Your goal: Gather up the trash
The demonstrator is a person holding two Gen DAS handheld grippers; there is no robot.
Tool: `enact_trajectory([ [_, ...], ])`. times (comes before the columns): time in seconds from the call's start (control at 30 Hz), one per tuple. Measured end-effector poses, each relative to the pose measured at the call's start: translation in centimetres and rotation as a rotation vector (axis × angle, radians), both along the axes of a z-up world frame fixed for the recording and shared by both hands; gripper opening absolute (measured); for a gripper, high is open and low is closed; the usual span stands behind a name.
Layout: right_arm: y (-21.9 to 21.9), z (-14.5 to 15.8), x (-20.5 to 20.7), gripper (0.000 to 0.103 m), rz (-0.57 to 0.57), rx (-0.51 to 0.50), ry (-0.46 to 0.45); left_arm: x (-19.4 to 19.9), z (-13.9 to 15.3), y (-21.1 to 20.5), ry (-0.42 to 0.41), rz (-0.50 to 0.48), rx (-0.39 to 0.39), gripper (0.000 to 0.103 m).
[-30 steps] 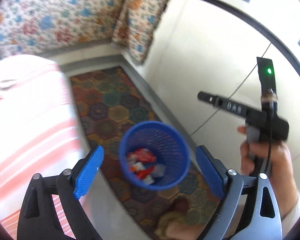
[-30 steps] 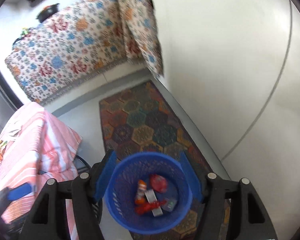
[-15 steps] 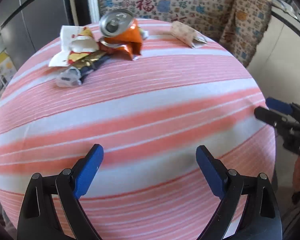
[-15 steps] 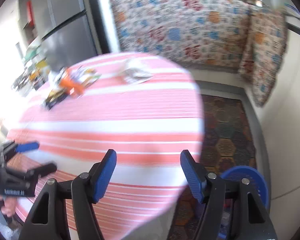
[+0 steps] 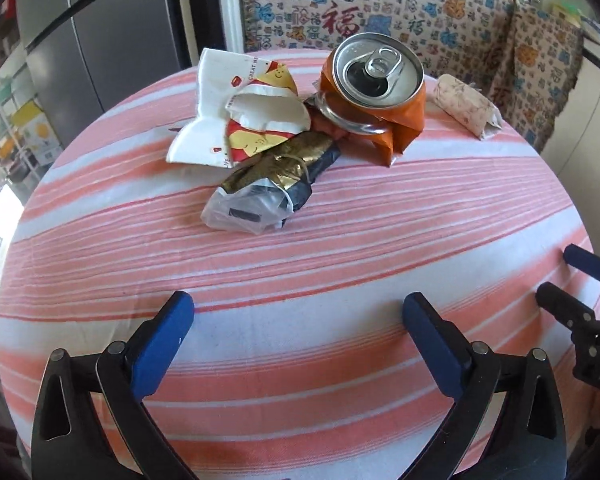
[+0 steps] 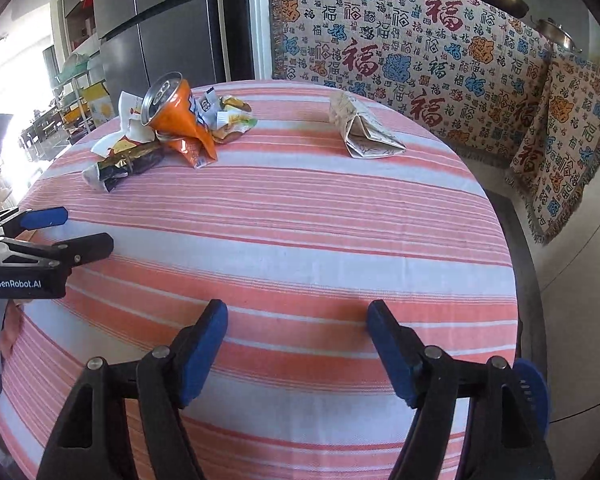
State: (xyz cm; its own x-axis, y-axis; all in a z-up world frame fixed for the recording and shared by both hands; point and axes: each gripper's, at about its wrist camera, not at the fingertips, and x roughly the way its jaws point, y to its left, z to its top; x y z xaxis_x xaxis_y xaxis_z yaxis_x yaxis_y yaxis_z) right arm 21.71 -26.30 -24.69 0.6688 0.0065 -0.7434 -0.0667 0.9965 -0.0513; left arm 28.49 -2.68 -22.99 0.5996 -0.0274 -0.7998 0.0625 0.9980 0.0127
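Blue-padded jaws of the left gripper (image 5: 298, 312) have just been opening and stand wide, nothing between them; the right gripper (image 6: 296, 324) has also just been opening, likewise empty. Both hover over the striped surface (image 5: 340, 248), well short of the trash. Left to collect: crushed orange can (image 5: 374, 92), torn paper cup (image 5: 244, 108), dark wrapper (image 5: 276, 176), folded packet (image 5: 466, 104). "GenRobot.AI" reads on the left gripper's body in the right view.

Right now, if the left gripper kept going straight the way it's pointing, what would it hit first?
Probably the bare striped tablecloth, since the open, empty left gripper tilts downward. The black-and-gold wrapper lies farther ahead.
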Motion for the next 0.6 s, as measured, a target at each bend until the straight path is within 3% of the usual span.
enact_trajectory([
  [0.6,-0.02,-0.27,0.05,0.075,0.011,0.001,-0.008,-0.13,-0.16,-0.41,-0.001,0.003,-0.002,0.103],
])
